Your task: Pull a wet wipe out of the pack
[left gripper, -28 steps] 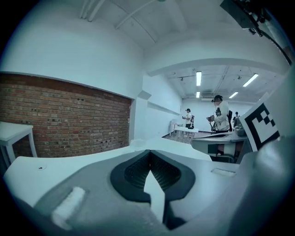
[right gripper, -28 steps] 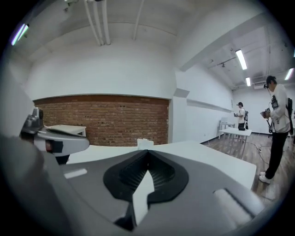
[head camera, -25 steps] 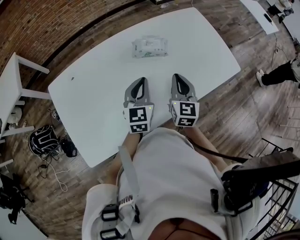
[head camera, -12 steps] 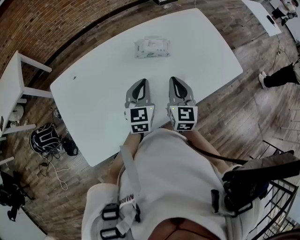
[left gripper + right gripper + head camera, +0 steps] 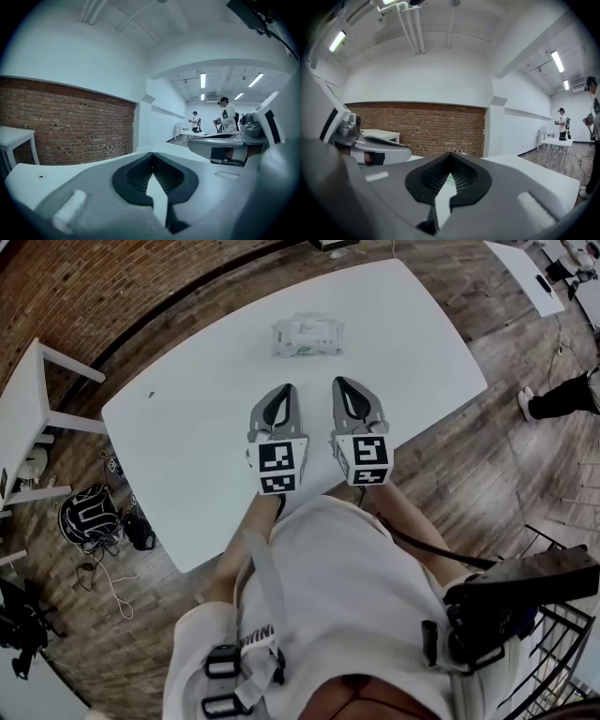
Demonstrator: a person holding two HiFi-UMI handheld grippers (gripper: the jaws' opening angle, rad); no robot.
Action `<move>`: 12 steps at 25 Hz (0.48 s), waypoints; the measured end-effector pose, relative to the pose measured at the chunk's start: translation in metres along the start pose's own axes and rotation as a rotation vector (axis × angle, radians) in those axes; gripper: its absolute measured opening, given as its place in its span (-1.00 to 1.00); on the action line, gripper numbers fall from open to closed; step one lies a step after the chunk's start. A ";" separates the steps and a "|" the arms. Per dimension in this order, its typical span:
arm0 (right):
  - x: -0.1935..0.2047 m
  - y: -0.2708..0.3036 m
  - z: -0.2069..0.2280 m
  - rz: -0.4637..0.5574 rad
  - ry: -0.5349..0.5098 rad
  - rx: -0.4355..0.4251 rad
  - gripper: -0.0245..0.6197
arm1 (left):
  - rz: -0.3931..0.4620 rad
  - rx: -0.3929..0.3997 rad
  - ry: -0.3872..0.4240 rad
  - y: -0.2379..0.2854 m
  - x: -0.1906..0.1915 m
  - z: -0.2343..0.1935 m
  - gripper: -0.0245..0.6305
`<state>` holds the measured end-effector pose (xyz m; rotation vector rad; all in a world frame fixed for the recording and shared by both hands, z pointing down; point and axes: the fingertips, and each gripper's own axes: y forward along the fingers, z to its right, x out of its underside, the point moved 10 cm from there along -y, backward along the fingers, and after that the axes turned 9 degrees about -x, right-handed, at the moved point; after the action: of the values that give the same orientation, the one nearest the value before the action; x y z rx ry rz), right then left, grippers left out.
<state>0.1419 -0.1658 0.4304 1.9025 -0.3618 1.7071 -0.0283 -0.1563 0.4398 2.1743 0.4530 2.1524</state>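
wipe pack (image 5: 306, 336) on surface (image 5: 178, 427): prob light, soft, slick film; pinch wipe at top-centre opening. left gripper (image 5: 285, 390) & right gripper (image 5: 340, 382): jaws closed, holding nothing.

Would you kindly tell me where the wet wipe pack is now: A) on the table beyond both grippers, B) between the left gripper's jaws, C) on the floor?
A: the wet wipe pack lies on the white table, beyond the left gripper and the right gripper, both shut and empty.
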 end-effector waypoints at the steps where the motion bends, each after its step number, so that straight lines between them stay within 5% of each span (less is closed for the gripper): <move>1: -0.002 0.002 0.000 0.003 -0.001 0.001 -0.91 | 0.003 -0.004 -0.001 0.001 -0.001 -0.001 -0.92; 12: -0.004 0.005 -0.002 -0.012 -0.033 0.008 -0.91 | 0.010 -0.008 -0.004 0.000 -0.004 -0.001 -0.92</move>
<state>0.1367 -0.1693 0.4278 1.9371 -0.3555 1.6730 -0.0292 -0.1579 0.4360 2.1809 0.4327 2.1509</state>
